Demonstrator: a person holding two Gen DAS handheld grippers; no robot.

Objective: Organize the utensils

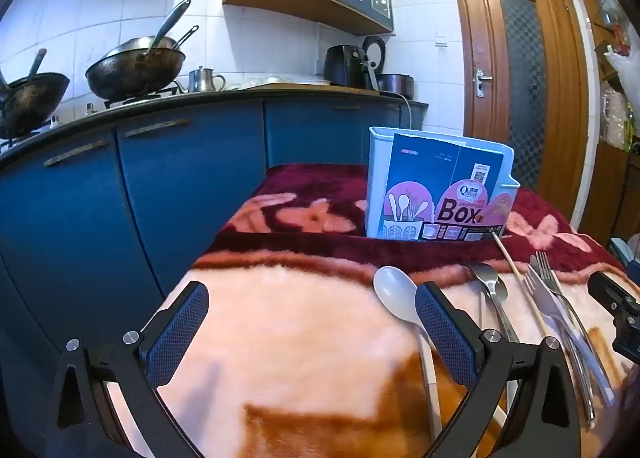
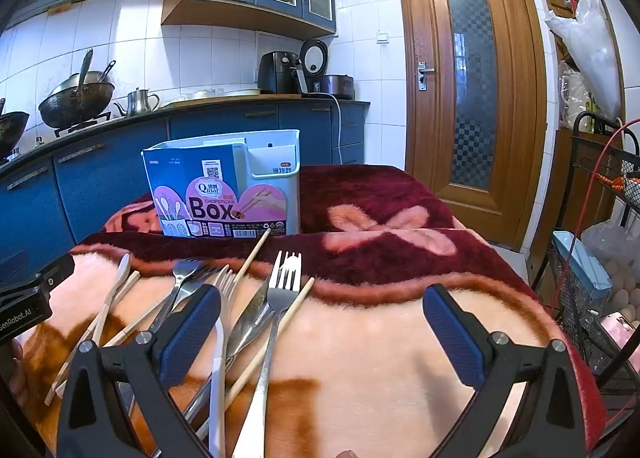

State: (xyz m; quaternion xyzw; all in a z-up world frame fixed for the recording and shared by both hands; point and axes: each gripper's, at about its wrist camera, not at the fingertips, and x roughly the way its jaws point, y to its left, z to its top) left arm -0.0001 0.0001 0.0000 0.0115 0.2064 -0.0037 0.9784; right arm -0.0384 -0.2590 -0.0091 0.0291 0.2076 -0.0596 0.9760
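Jaws: both grippers, left [image 1: 312, 322] and right [image 2: 322, 322], spread wide, holding nothing.
Utensils [image 2: 256, 314]: heaped on blanket [image 2: 380, 338].
Box [image 2: 224, 190]: upright, 12 o'clock of the heap.

Plush, fuzzy blanket [image 2: 380, 338] covers the table, matt pink and maroon pile. On it, glossy steel forks [image 2: 280, 290] and a shiny metal spoon [image 1: 490, 278], plus matt wooden chopsticks [image 2: 256, 254]. At eleven o'clock, a smooth pale plastic utensil box [image 2: 276, 186] wrapped in a printed paper sleeve [image 2: 216, 198]. The white spoon [image 1: 396, 294] looks like smooth plastic.
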